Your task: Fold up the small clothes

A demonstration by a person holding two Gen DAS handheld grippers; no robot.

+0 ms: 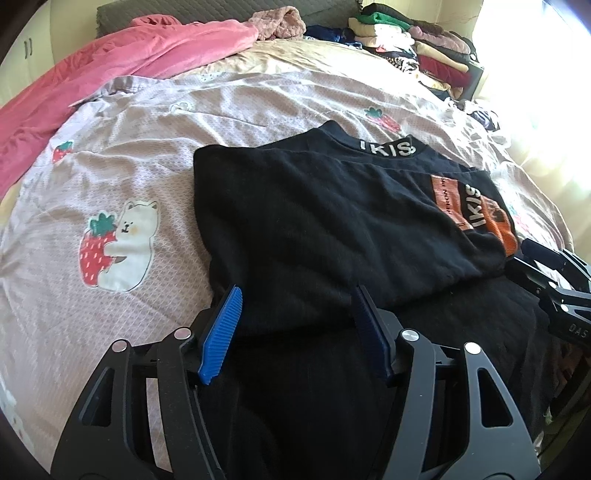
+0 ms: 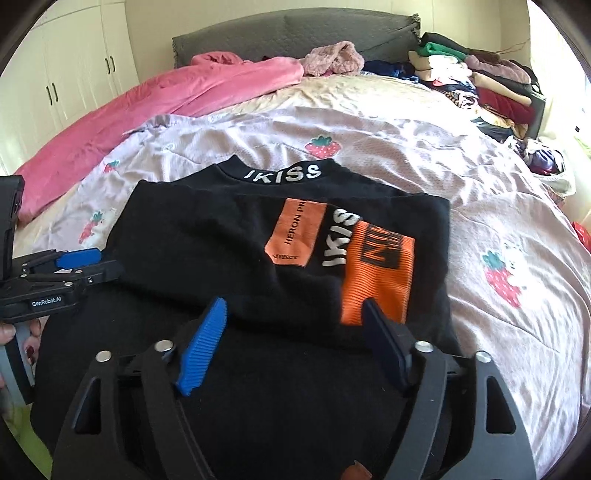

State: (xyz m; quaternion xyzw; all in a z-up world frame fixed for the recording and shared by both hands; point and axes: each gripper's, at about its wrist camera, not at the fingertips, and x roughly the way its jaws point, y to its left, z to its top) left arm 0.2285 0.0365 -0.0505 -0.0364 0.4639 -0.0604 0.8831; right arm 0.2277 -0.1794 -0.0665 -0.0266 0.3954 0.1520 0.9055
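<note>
A black top [image 1: 332, 221] with white "IKISS" lettering and orange patches [image 2: 376, 273] lies on the bed, its lower part folded up over the chest so the collar [image 2: 282, 173] shows beyond. My left gripper [image 1: 297, 295] hovers open over the near left edge of the folded layer, blue pads apart, nothing pinched. My right gripper [image 2: 295, 306] stands open over the near right part, just short of the orange patch. Each gripper shows in the other's view: the left gripper [image 2: 99, 263] at the left edge, the right gripper [image 1: 532, 258] at the right edge.
The bed carries a pale quilt [image 2: 424, 155] printed with strawberries and bears. A pink blanket [image 2: 166, 99] lies along the far left. A stack of folded clothes [image 2: 480, 77] sits at the far right corner. A grey headboard [image 2: 277, 33] and white wardrobe [image 2: 74, 74] stand behind.
</note>
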